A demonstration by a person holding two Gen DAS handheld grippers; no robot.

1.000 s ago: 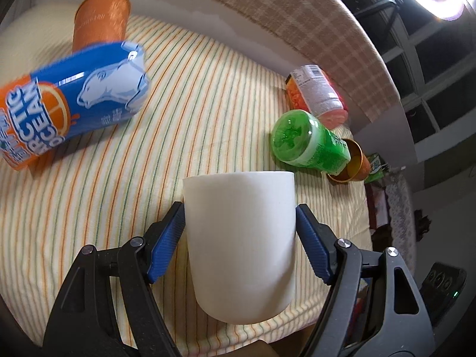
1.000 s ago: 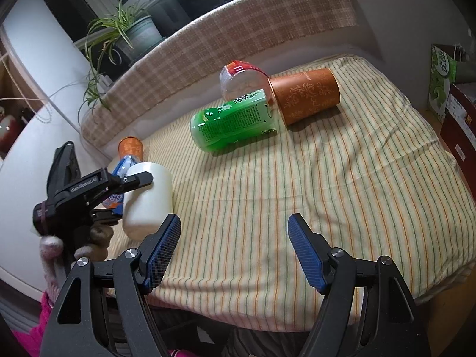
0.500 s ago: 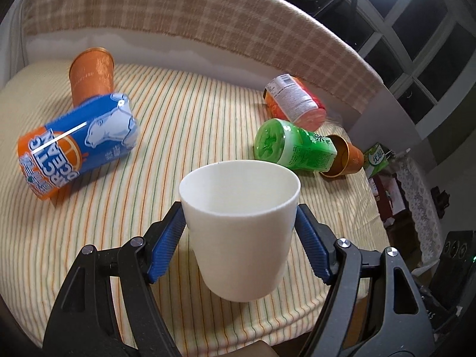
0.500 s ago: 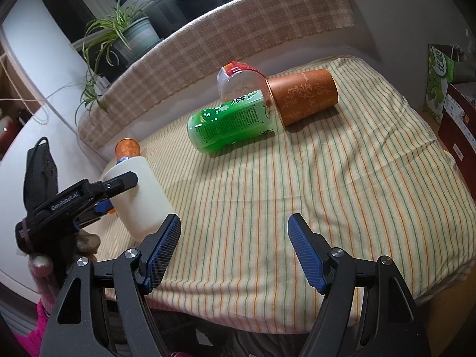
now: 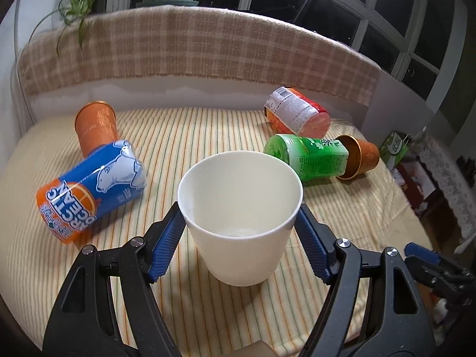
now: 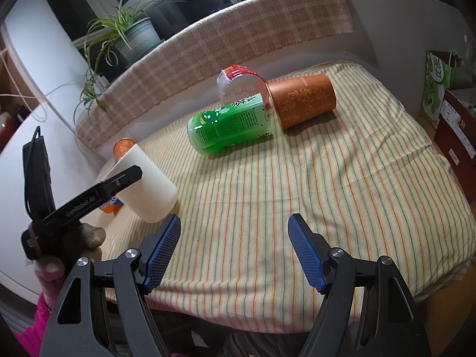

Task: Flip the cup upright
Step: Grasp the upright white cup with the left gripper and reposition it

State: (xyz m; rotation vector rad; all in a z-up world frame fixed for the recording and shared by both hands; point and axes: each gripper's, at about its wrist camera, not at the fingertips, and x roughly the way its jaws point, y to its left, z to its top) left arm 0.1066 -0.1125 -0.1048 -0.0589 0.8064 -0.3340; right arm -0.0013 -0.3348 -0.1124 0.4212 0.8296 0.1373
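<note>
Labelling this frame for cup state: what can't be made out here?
- White cup base contact with striped cloth: left wrist view, its own wall hides it.
- Blue can: right wrist view, mostly behind cup and left gripper.
- Right gripper: empty, nothing hidden.

Your left gripper (image 5: 240,232) and right gripper (image 6: 234,253) match: black skeletal frames with triangular cut-outs, silver screws, ribbed blue pads (image 6: 306,255). Lower left of the right view: white lettering, pink sleeve (image 6: 32,321).
</note>
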